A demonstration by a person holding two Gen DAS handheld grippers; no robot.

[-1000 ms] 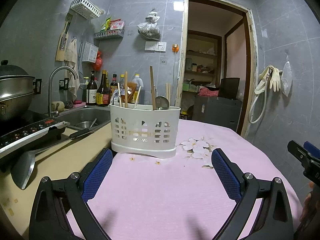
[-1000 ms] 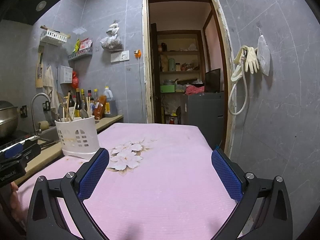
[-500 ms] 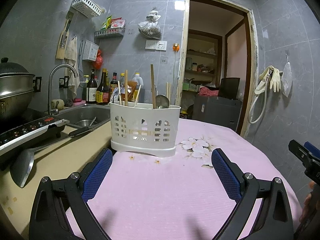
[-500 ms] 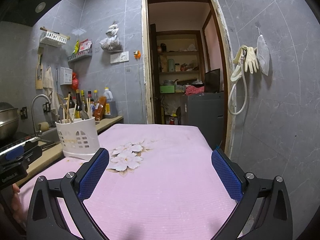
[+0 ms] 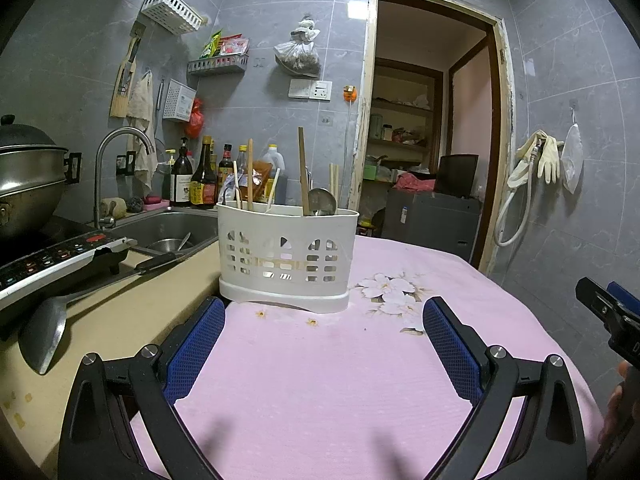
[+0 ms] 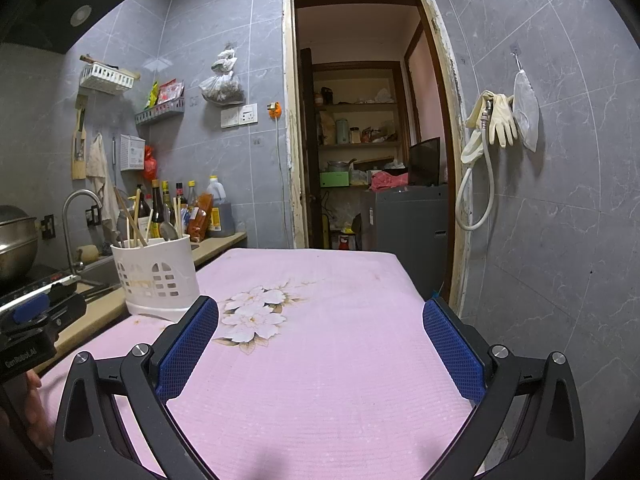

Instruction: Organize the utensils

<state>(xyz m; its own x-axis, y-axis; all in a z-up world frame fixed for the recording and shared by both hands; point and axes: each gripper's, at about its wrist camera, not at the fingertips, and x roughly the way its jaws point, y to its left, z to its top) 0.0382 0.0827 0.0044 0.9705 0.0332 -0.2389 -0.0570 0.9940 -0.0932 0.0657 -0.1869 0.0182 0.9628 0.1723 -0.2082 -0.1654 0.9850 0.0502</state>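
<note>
A white slotted utensil holder (image 5: pixel 286 258) stands on the pink flowered tablecloth (image 5: pixel 320 380) at the table's left edge. It holds several chopsticks (image 5: pixel 303 172) and a metal spoon (image 5: pixel 322 201). It also shows in the right wrist view (image 6: pixel 156 276) at the left. My left gripper (image 5: pixel 324 320) is open and empty, just in front of the holder. My right gripper (image 6: pixel 320 320) is open and empty over the middle of the tablecloth (image 6: pixel 320 360), to the right of the holder.
Left of the table runs a beige counter (image 5: pixel 100 320) with a metal spatula (image 5: pixel 44 336), an induction cooker (image 5: pixel 52 260), a steel pot (image 5: pixel 28 184) and a sink (image 5: pixel 172 232) with a tap. Sauce bottles (image 5: pixel 200 180) stand behind. An open doorway (image 6: pixel 368 140) is beyond the table.
Both grippers have drifted slightly; the holder looks a little higher and farther in the left wrist view. Both stay open and empty.
</note>
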